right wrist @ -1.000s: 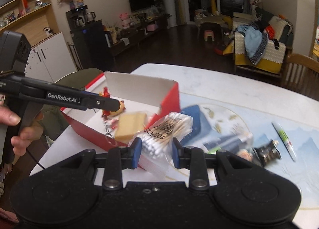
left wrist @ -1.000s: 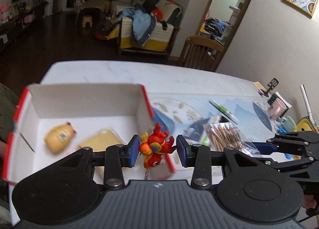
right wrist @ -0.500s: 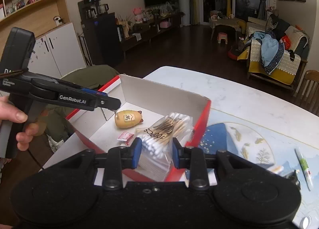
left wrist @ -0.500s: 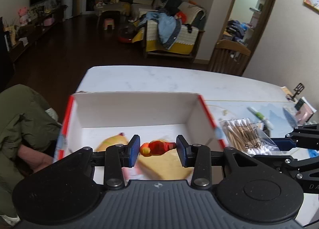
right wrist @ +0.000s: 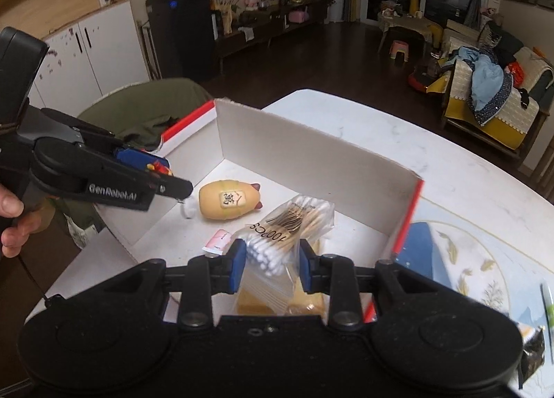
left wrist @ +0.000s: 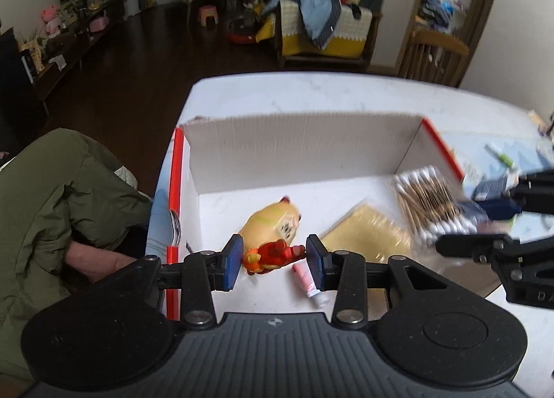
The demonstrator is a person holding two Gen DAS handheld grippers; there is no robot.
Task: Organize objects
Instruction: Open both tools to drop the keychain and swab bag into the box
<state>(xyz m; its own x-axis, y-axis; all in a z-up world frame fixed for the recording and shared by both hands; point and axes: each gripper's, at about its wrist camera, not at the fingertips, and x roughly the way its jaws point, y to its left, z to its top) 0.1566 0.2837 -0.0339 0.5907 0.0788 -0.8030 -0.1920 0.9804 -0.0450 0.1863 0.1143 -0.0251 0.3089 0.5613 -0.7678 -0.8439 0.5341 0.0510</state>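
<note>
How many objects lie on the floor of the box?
3: a yellow toy at the middle, a pink tube nearer the camera, a yellow packet under the held swabs. Others may be hidden.

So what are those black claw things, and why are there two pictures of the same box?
They are not robot arms. A person holds a pinching tool in each hand, and each tool has a camera looking out along its two fingers. So one picture comes from the left tool, the other from the right, and each shows the other tool too.

The left gripper pinches a small red and orange toy figure. The right gripper pinches a clear bag of cotton swabs. You can see a hand gripping the left tool's handle.

Both tools hang over an open white box with red edges on a white table. Already in the box lie a yellow egg-shaped toy, a flat yellow packet and a little pink tube.
</note>
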